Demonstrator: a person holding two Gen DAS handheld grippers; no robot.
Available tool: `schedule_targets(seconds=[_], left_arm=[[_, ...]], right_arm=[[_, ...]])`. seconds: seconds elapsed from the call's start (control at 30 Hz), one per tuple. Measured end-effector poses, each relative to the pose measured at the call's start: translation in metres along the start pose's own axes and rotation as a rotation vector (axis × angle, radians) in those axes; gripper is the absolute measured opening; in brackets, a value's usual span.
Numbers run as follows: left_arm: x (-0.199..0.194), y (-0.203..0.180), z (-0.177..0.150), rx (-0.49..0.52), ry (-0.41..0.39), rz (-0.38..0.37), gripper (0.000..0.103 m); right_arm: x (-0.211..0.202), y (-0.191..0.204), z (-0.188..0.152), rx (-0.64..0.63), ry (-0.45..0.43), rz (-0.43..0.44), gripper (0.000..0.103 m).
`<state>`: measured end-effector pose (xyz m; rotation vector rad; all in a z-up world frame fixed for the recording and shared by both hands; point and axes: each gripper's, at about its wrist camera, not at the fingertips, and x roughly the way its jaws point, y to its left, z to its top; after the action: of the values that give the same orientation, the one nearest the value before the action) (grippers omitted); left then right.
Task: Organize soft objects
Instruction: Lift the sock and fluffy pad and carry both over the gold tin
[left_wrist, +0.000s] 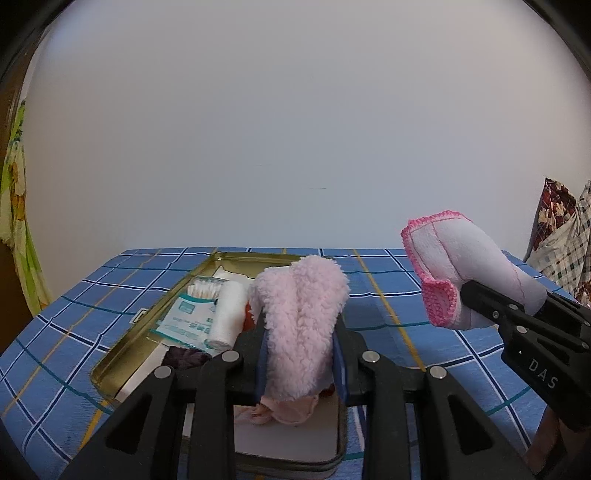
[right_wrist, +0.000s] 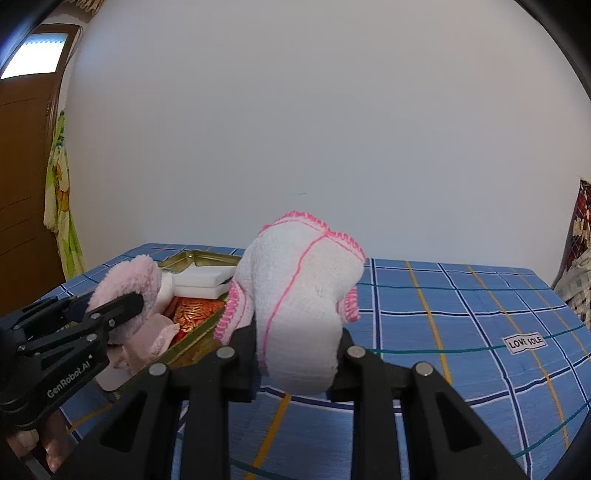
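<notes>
My left gripper (left_wrist: 301, 354) is shut on a fluffy pink cloth (left_wrist: 303, 317) and holds it above the open gold tin (left_wrist: 122, 343); it also shows in the right wrist view (right_wrist: 129, 291). My right gripper (right_wrist: 299, 347) is shut on a white cloth with pink stitched edges (right_wrist: 299, 291), held above the blue checked tablecloth to the right of the tin; this cloth also shows in the left wrist view (left_wrist: 469, 266). The tin holds cotton swabs (left_wrist: 203, 288), a gauze roll (left_wrist: 227, 314) and a packet (left_wrist: 188, 321).
The blue checked tablecloth (right_wrist: 461, 332) covers the table, with a white label (right_wrist: 526, 343) at the right. A white wall stands behind. Patterned fabric (left_wrist: 561, 243) hangs at the far right, a green cloth (left_wrist: 14, 206) at the far left by a door.
</notes>
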<state>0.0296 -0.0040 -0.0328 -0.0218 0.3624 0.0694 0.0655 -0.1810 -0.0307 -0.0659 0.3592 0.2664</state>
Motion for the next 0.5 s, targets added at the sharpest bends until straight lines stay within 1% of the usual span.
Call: schedule_targets(seconds=[0.5], left_arm=[[-0.013, 0.012, 0.001, -0.021, -0.004, 0.037, 0.031]], right_arm=[[-0.002, 0.004, 0.002, -0.016, 0.005, 0.055, 0.024]])
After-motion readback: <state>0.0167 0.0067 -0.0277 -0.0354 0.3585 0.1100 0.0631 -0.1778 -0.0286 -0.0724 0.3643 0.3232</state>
